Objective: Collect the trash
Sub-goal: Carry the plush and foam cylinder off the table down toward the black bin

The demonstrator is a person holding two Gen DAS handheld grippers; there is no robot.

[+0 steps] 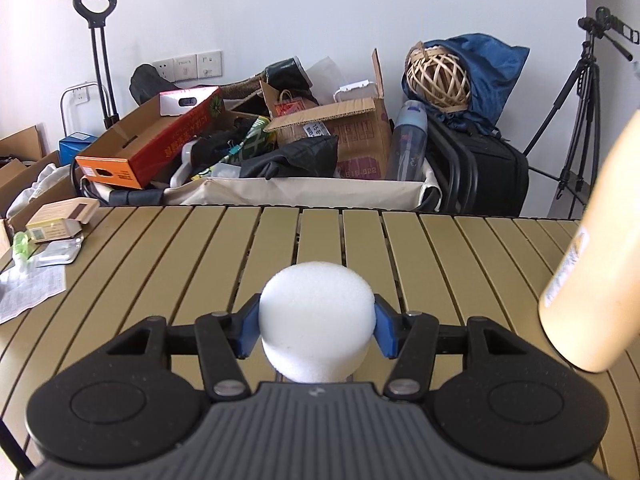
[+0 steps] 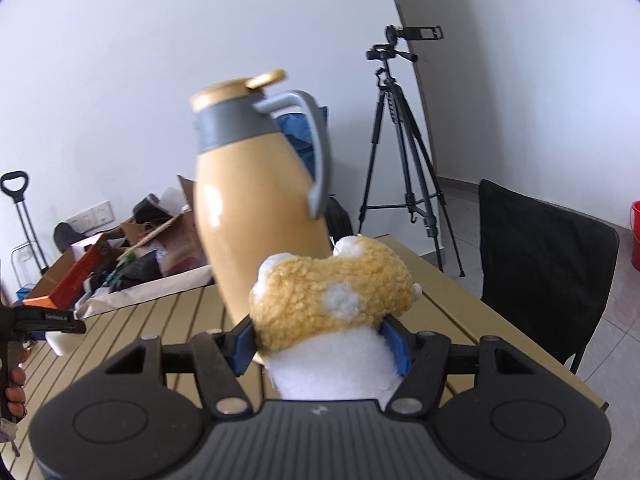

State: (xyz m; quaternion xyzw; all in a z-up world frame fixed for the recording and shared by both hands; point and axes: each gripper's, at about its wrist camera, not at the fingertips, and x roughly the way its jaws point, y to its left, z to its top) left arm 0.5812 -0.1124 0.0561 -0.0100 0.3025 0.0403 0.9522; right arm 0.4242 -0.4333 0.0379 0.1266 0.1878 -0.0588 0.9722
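Between the blue pads of the left gripper (image 1: 316, 330) sits a white foam ball (image 1: 317, 320), the fingers clamped on its sides, held above the slatted table (image 1: 200, 264). Between the pads of the right gripper (image 2: 321, 344) is a plush toy (image 2: 334, 300), yellow and fleecy with white patches, its white lower part running back toward the gripper body; the fingers are closed on it. Just beyond the toy stands a tan jug (image 2: 256, 200) with a grey collar and grey handle, leaning in the fisheye view; whether it touches the toy cannot be told. From the left wrist view the jug (image 1: 592, 260) shows only as a tan body at the right edge of the table. At the table's left edge lie a printed paper sheet (image 1: 30, 294), a foil blister pack (image 1: 60, 252) and a small cardboard box (image 1: 60, 222). Beyond the table's far edge is a cloth-lined bin (image 1: 280, 192) heaped with cardboard boxes and dark bags. Right of the bin, well beyond the table, stands a tripod (image 1: 580, 120) against the white wall.
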